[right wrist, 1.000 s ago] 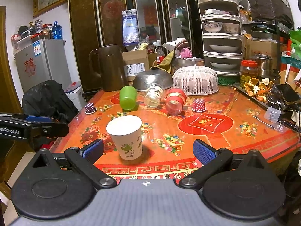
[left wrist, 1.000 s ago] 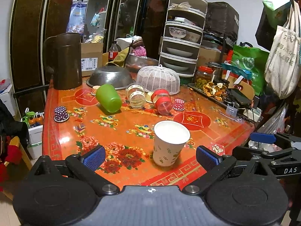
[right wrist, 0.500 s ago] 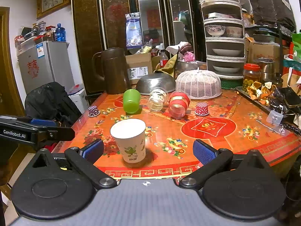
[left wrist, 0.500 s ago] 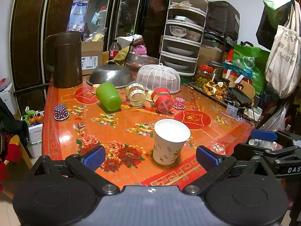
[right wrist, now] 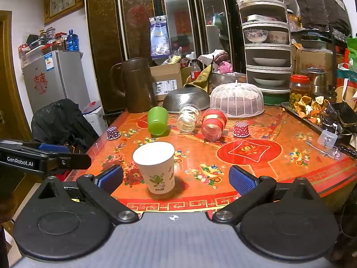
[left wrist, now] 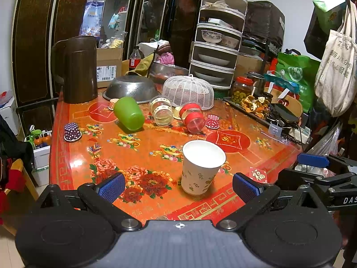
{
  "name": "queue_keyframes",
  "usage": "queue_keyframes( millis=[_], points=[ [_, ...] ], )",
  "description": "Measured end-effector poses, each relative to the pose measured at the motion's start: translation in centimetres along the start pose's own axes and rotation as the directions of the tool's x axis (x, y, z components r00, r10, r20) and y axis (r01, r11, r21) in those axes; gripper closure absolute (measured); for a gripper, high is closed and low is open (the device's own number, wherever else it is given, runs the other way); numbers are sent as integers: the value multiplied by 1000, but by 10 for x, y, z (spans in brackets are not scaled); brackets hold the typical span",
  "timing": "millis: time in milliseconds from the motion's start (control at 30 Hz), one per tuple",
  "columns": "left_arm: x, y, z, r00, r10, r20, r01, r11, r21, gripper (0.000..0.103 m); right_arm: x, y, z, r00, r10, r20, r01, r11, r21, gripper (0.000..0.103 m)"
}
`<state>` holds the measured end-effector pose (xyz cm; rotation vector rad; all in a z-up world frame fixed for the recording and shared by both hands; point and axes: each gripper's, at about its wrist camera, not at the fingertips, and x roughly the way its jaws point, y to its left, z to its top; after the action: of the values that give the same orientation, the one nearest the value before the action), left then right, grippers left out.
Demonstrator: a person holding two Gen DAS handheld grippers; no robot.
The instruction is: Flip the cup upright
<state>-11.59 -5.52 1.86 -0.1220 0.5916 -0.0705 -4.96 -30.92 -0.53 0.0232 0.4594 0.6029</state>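
The white paper cup [left wrist: 202, 167] with a leaf print stands upright, mouth up, near the front edge of the red floral table [left wrist: 73, 156], touched by neither tool. The left gripper [left wrist: 178, 186] is spread wide with nothing between its blue pads [left wrist: 111, 187], the cup sitting just ahead of them. The right gripper [right wrist: 176, 177] is likewise wide and empty (its fingers flank the cup [right wrist: 156, 167] without contact). Farther back, a green plastic cup [left wrist: 129, 113], a clear jar [left wrist: 161, 113] and a red-lidded jar [left wrist: 193, 117] lie on their sides, in front of an overturned metal colander [left wrist: 131, 88] and a white mesh food cover [left wrist: 187, 90].
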Motion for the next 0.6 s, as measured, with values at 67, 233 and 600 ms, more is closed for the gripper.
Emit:
queue_keyframes(
  millis=[67,233,600],
  points=[
    [0,0,0,1000,0,-1,0,1000,-1,0,-1,0,0,1000,1,1,-1,1000,-1,1],
    [0,0,0,1000,-1,-2,1,1000,0,0,-1,0,0,1000,-2,7,2,1000,-1,1],
    [1,-2,-1,1000,-1,-6,1,1000,1,0,-1,-1,1,1000,9,11,-9,1000,3,1]
  ],
)
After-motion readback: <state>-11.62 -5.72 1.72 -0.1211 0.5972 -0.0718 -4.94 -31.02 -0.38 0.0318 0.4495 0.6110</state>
